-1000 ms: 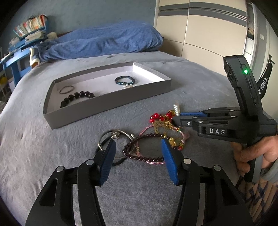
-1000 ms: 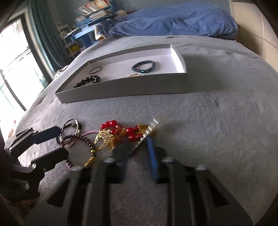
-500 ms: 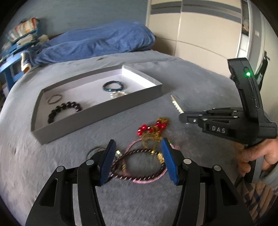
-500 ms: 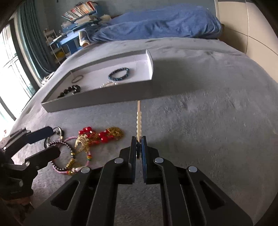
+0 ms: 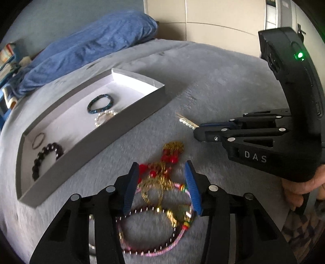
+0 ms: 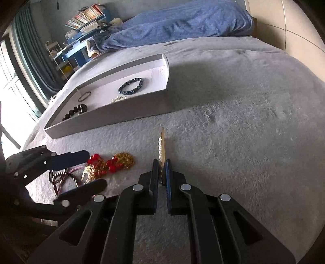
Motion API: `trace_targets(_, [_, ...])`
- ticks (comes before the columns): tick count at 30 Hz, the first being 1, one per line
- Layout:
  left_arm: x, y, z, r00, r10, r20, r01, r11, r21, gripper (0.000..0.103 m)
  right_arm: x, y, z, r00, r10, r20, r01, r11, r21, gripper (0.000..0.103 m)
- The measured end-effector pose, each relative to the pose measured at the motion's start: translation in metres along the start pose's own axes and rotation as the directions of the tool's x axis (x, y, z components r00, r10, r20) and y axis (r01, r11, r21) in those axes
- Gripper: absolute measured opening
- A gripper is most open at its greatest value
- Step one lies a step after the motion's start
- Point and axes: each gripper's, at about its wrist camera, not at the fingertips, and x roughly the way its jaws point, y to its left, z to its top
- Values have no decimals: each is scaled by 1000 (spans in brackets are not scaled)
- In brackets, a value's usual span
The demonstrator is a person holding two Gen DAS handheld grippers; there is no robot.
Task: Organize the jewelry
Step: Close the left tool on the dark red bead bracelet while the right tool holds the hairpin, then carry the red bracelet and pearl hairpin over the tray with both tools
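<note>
My right gripper (image 6: 161,162) is shut on a gold hair clip with pearls (image 6: 161,143), held above the grey bedspread; it also shows in the left wrist view (image 5: 186,121). My left gripper (image 5: 161,172) is open over a tangled pile of jewelry (image 5: 162,182): red beads, gold chain, pink and dark bracelets. The pile also shows in the right wrist view (image 6: 105,164). A grey tray (image 5: 130,123) lies beyond, holding a blue bead bracelet (image 5: 100,104), a pearl piece (image 5: 104,117), a black bead bracelet (image 5: 45,156) and a thin ring (image 5: 38,140).
A blue duvet (image 5: 85,46) lies at the head of the bed. Shelves with books (image 6: 87,18) and a window with curtains (image 6: 26,67) stand at the left. Cupboard doors (image 5: 213,20) are at the far right.
My right gripper closed on the pearl hair clip and lifted it away from the pile toward the tray. My left gripper moved forward over the jewelry pile, still open.
</note>
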Motion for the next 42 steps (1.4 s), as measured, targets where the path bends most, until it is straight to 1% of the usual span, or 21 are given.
trace_targets(2, [4,-2,3,1000,9,-9,-9,1000,12,45,-1,-5,2,1000,27,8,-28,999,31,6])
trace_targets(4, [10,-2,8,1000,12,-25,-12,1000,15,40,-7,-9,3,999,19,30,-20,999,49,6])
trace_targets(5, [13,-1,9,999,11,-32,-11,1000,13,39,-9,-10,3,999,11,37,-13,999,51,6])
trace_targets(7, [17,-1,12,999,6,-45,-5,1000,10,32,-12,-11,3,999,-2,50,-1,998,56,6])
trace_targets(8, [19,-2,13,999,3,-51,-2,1000,13,31,-13,-11,3,999,-4,51,1,998,59,6])
trace_targets(9, [20,-2,13,999,3,-53,-2,1000,17,27,-12,-12,3,999,-3,49,0,998,62,6])
trace_targets(10, [20,-3,13,999,-1,-50,2,1000,20,20,-12,-12,3,999,-3,48,0,998,64,6])
trace_targets(11, [19,-3,14,999,-7,-44,8,1000,19,16,-12,-12,3,999,-2,47,-1,998,64,6])
trace_targets(12, [18,-1,14,999,-13,-36,14,1000,11,15,-11,-12,3,999,-2,47,-1,998,64,6])
trace_targets(14, [14,4,15,999,-31,-16,31,999,-20,14,-11,-12,4,999,-1,49,-2,998,64,6])
trace_targets(16, [6,14,16,997,-79,15,80,993,-85,13,-12,-12,4,998,3,56,-7,998,64,6])
trace_targets(19, [-9,30,19,985,-155,78,167,970,-179,13,-16,-11,5,997,13,70,-18,998,64,6])
trace_targets(20, [-16,37,20,976,-189,109,209,955,-212,13,-17,-10,6,997,17,75,-22,998,64,6])
trace_targets(24, [-38,53,25,958,-223,182,266,927,-264,13,-23,-9,10,994,38,99,-45,997,70,6])
trace_targets(27, [-52,64,27,952,-220,215,276,918,-284,13,-30,-4,14,991,48,124,-56,997,60,6])
trace_targets(28, [-57,69,29,950,-215,225,276,916,-290,11,-34,-1,16,990,54,133,-62,997,52,6])
trace_targets(32, [-71,92,30,948,-195,251,272,907,-321,10,-45,11,24,985,72,159,-75,997,15,6])
trace_targets(35, [-80,109,30,953,-162,256,243,913,-328,10,-51,20,32,982,74,171,-70,997,-27,6])
trace_targets(39, [-87,124,27,955,-142,259,228,913,-339,10,-52,24,40,982,81,173,-77,997,-33,6])
trace_targets(42, [-89,132,27,955,-132,266,222,912,-345,10,-54,32,48,981,89,171,-80,995,-59,6])
